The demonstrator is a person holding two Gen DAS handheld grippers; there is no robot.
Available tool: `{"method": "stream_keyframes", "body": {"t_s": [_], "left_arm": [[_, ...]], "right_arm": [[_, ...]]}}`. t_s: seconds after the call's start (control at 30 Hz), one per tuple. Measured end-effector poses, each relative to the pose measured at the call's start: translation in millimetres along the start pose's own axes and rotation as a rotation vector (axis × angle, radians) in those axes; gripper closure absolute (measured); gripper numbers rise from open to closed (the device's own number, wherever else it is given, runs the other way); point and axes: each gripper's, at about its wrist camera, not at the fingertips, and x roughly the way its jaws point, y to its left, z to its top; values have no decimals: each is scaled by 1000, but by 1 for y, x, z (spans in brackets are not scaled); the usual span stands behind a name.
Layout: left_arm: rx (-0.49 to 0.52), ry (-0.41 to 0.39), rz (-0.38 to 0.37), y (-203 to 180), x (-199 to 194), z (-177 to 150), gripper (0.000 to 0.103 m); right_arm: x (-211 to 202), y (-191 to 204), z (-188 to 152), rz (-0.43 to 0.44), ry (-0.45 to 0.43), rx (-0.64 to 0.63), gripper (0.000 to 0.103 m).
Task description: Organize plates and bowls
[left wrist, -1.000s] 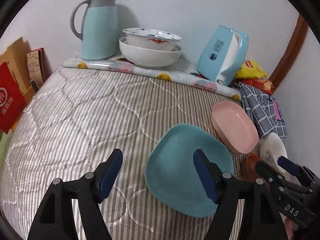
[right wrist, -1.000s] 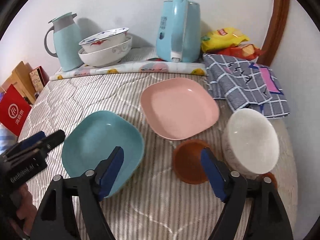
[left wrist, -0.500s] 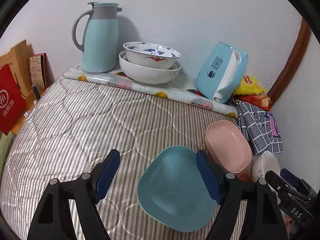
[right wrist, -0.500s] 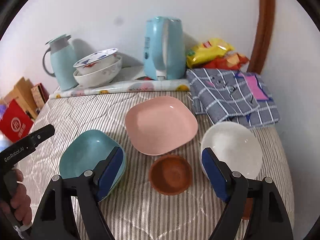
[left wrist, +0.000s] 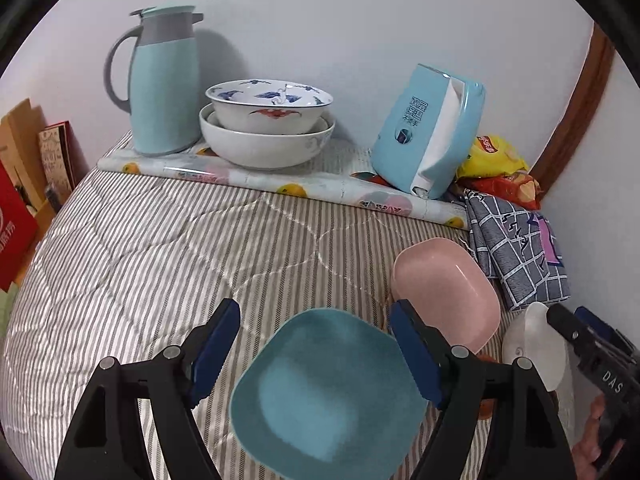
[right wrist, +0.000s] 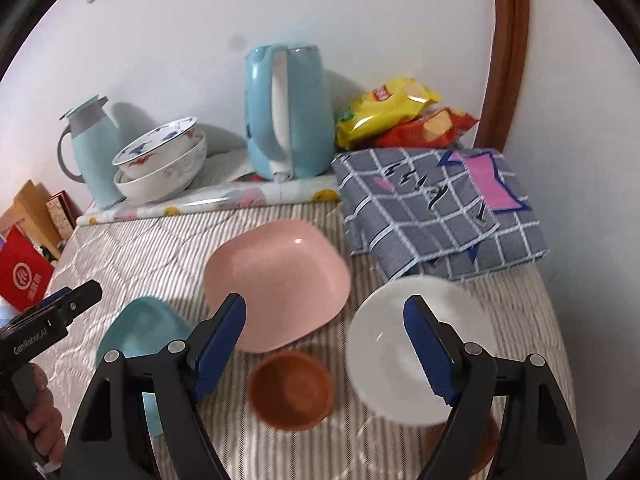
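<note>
A teal square plate (left wrist: 328,392) lies on the striped quilt, below my open, empty left gripper (left wrist: 316,356); it also shows in the right wrist view (right wrist: 140,332). A pink square plate (right wrist: 276,280) lies beside it, also in the left wrist view (left wrist: 444,288). A small brown bowl (right wrist: 290,390) and a white bowl (right wrist: 400,348) sit below my open, empty right gripper (right wrist: 326,344). Two stacked white patterned bowls (left wrist: 268,128) stand at the back.
A teal thermos jug (left wrist: 164,80), a blue tissue holder (left wrist: 432,128), snack bags (right wrist: 396,116) and a folded checked cloth (right wrist: 440,208) line the back and right. Red and brown boxes (left wrist: 16,208) stand at the left edge. A wall is close behind.
Both grippers have lifted and pulled back, so the plates and bowls look smaller and lower. The right view has swung right, over the brown and white bowls. Nothing was grasped.
</note>
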Motion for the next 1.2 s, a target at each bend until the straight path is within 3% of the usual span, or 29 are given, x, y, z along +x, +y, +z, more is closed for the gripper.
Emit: {"method": "stream_keyframes", "body": {"t_s": [0.07, 0.13, 0.23, 0.4, 0.53, 0.67, 1.2], "left_arm": [[-2, 2, -3, -3, 4, 3, 27], [2, 1, -6, -8, 8, 6, 27], [29, 2, 7, -17, 16, 10, 27], [79, 19, 13, -32, 31, 15, 39], [83, 32, 1, -39, 41, 16, 40], [77, 53, -11, -45, 53, 16, 48], [80, 131, -45, -65, 96, 15, 48]], "right_arm": [[8, -5, 4, -6, 18, 8, 23], [16, -9, 7, -7, 31, 18, 29], [28, -13, 11, 5, 58, 21, 45], [47, -15, 13, 30, 97, 5, 65], [60, -19, 16, 58, 124, 30, 67], [70, -19, 19, 60, 145, 23, 68], [113, -12, 25, 49, 241, -16, 76]]}}
